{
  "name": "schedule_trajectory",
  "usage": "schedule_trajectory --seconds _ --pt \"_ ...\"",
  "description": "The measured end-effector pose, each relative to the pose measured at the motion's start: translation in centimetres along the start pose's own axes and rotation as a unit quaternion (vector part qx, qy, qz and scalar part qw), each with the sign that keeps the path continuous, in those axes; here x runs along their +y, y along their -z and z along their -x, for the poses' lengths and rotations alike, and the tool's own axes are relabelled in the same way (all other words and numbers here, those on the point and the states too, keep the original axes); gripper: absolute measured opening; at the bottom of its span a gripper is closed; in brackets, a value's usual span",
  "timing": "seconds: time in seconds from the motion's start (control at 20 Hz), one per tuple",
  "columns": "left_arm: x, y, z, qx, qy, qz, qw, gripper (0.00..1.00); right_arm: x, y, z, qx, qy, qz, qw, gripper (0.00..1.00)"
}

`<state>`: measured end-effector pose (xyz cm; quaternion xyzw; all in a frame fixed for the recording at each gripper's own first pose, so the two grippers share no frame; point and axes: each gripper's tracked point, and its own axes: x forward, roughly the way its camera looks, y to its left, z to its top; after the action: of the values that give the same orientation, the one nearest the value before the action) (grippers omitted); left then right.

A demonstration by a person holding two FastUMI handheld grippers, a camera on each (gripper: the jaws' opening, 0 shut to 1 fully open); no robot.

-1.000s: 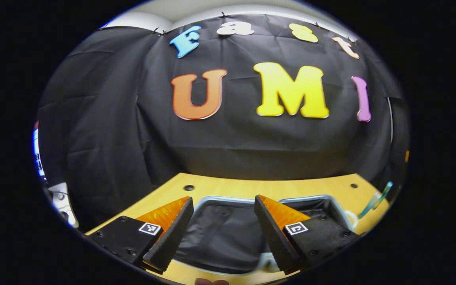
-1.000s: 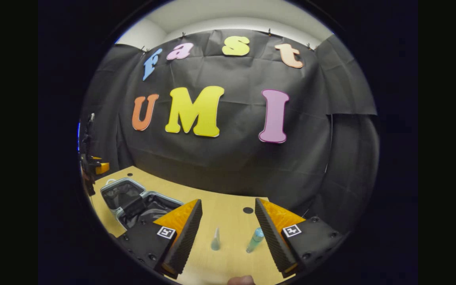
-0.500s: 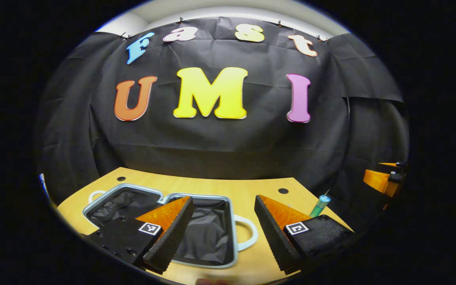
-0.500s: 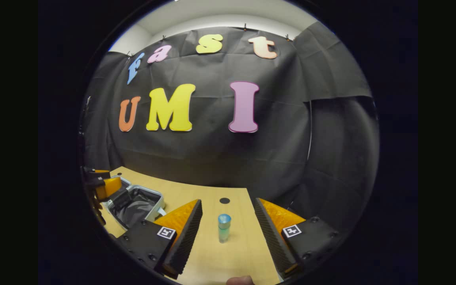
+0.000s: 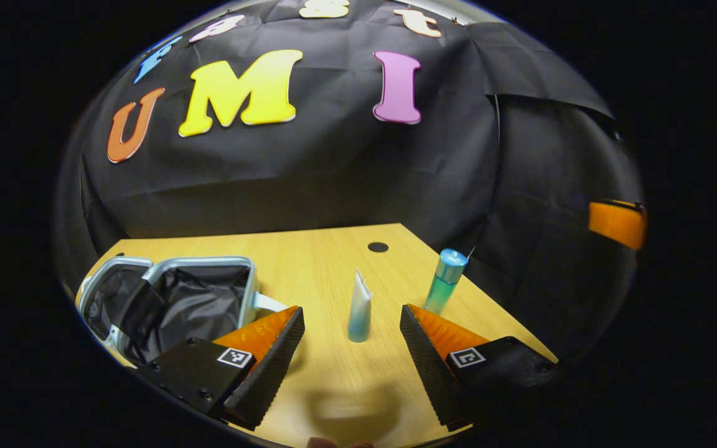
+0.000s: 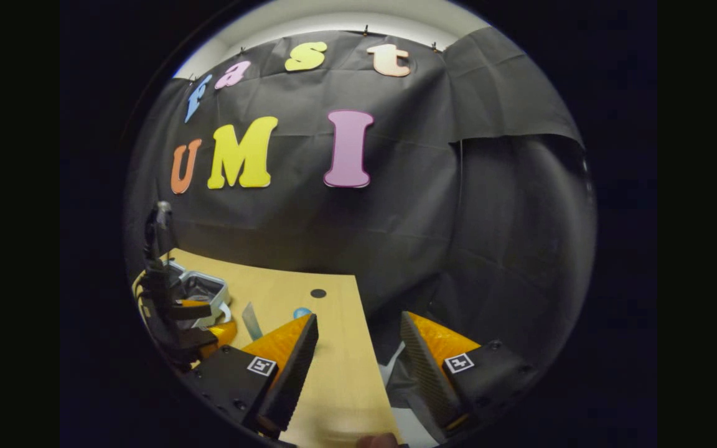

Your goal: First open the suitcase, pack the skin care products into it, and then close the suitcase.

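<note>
The left claw (image 5: 352,323) hangs just above the light wooden worktop (image 5: 309,261) with its two fingers spread wide and nothing between them. Past the gap stands a small pale blue squeeze tube (image 5: 359,309), upright on its cap with its flat end up. It is near the fingers but not touching them. To the right of it stands a see-through green bottle with a blue cap (image 5: 445,281), upright and close to the worktop's edge. The two are near each other but apart.

The small silver suitcase with black cloth lining (image 5: 165,302) lies open on the left part of the worktop. Both halves lie flat, and I can see nothing inside but the lining. Its pale handle (image 5: 269,303) points toward the tube.

The right claw (image 6: 358,330) is also spread wide and holds nothing. It hangs at the worktop's right edge, with one finger over the wood and the other past the edge. In the right gripper view the left claw shows far off, in front of the suitcase. The tube stands just beside it. A small blue round bit behind the near finger may be the bottle's cap, but it is too hidden to be sure.
</note>
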<state>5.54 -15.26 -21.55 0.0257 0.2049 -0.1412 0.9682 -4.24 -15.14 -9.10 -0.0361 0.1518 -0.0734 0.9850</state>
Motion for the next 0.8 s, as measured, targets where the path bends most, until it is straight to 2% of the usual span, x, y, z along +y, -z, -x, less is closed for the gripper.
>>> schedule_trajectory --seconds 0.3,0.5,0.6,0.65,0.7,0.75,0.8 --pt "0.1 2.5 -6.1 0.040 -0.008 -0.004 0.999 0.99 -3.9 2.4 0.7 0.038 0.036 -0.002 0.999 0.79" --pt "0.3 4.3 -8.1 0.067 -0.012 -0.010 0.998 0.93 -4.8 2.8 0.6 0.043 0.046 -0.006 0.998 0.77" --pt "0.0 5.1 -8.7 0.081 -0.008 -0.006 0.997 0.83 -5.0 2.8 0.5 0.044 0.046 -0.008 0.998 0.79" --pt "0.0 5.4 -8.8 0.085 -0.008 -0.006 0.996 0.73 -5.0 2.9 0.3 0.045 0.046 -0.009 0.998 0.79" --pt "0.1 5.6 -8.9 0.090 -0.011 -0.006 0.996 0.75 -5.0 2.9 0.2 0.045 0.045 -0.009 0.998 0.80" --pt "0.5 5.6 -8.8 0.093 -0.017 -0.010 0.996 0.66 -5.0 2.8 0.0 0.045 0.044 -0.009 0.998 0.80" --pt "0.4 5.6 -9.1 0.092 -0.015 -0.008 0.996 0.53 -4.9 2.7 -0.2 0.044 0.042 -0.009 0.998 0.80"
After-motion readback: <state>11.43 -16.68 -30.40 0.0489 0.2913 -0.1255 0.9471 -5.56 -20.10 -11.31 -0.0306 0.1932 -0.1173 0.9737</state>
